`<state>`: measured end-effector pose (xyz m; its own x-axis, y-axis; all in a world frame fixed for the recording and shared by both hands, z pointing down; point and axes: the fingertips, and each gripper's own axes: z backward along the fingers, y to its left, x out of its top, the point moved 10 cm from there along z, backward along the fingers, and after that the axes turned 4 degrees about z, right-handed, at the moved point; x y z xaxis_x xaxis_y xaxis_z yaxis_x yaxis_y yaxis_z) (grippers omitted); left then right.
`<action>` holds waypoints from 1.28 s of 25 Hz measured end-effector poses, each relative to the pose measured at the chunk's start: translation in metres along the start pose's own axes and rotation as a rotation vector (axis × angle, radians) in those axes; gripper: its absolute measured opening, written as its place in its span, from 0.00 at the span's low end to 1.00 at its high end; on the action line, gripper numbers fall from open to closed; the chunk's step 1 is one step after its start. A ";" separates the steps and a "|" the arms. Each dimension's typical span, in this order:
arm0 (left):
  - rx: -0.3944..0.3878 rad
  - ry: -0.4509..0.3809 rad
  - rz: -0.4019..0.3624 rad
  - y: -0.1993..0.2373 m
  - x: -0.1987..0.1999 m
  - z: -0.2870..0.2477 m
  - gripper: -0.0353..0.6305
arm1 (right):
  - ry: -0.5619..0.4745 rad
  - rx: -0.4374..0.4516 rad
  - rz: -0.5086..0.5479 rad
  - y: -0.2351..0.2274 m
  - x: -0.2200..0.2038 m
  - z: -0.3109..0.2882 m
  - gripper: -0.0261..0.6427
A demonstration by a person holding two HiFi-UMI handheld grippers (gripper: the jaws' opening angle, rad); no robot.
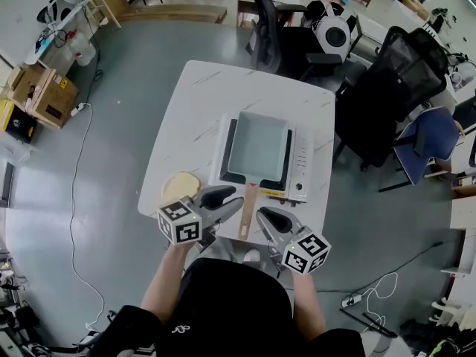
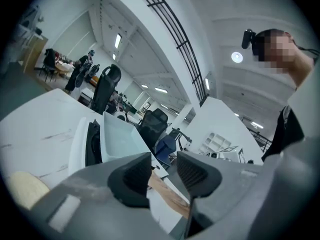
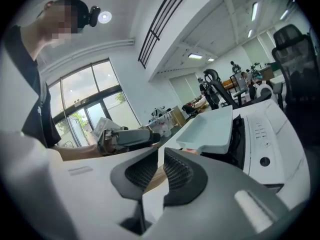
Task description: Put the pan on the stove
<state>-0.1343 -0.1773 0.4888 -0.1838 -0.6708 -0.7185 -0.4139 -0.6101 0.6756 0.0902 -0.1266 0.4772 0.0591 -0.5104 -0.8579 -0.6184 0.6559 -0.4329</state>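
Head view has the two grippers lowest, held side by side over the near edge of the worktop. The left gripper [image 1: 234, 199] has its jaws clearly apart and nothing is held between them. In the left gripper view, the light wooden handle [image 2: 167, 196] lies beyond the gap. The right gripper [image 1: 266, 216] has its jaws only a little apart, with a narrow slit between the ribbed pads, and it also grips nothing. In the right gripper view the same handle shows through this slit. From above, the handle lies between the two grippers, and each gripper tip is just beside it.

A round flat beige disc [image 1: 181, 186] lies on the worktop to the left of the left gripper, near the edge.

Farther out, the pale blue-grey rectangular pan [image 1: 256, 151] sits on the black top of the white tabletop stove [image 1: 301, 162], with its handle pointing toward the person. The control strip of the stove is on the right side of the pan. The stove stands on the white marble-pattern worktop [image 1: 193, 110], in its right half.

Behind the worktop, on the grey floor, stand a black mesh office chair [image 1: 394, 73] and a blue chair [image 1: 431, 136].
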 end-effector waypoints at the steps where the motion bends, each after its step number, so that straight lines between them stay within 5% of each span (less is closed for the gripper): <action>1: 0.018 -0.015 -0.025 -0.004 0.002 0.002 0.28 | -0.013 -0.021 0.019 0.002 0.002 0.001 0.08; 9: 0.130 -0.113 -0.178 -0.040 0.009 0.018 0.05 | -0.099 -0.148 0.136 0.022 0.019 0.011 0.04; 15: 0.229 -0.183 -0.263 -0.063 0.007 0.028 0.05 | -0.188 -0.266 0.218 0.040 0.027 0.022 0.04; 20: 0.304 -0.221 -0.260 -0.075 0.000 0.033 0.05 | -0.223 -0.332 0.257 0.052 0.028 0.032 0.03; 32: 0.332 -0.255 -0.254 -0.087 -0.004 0.045 0.05 | -0.243 -0.338 0.311 0.069 0.032 0.035 0.03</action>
<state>-0.1374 -0.1029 0.4252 -0.2351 -0.3683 -0.8995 -0.7284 -0.5460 0.4139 0.0770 -0.0782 0.4108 -0.0123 -0.1493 -0.9887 -0.8520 0.5191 -0.0678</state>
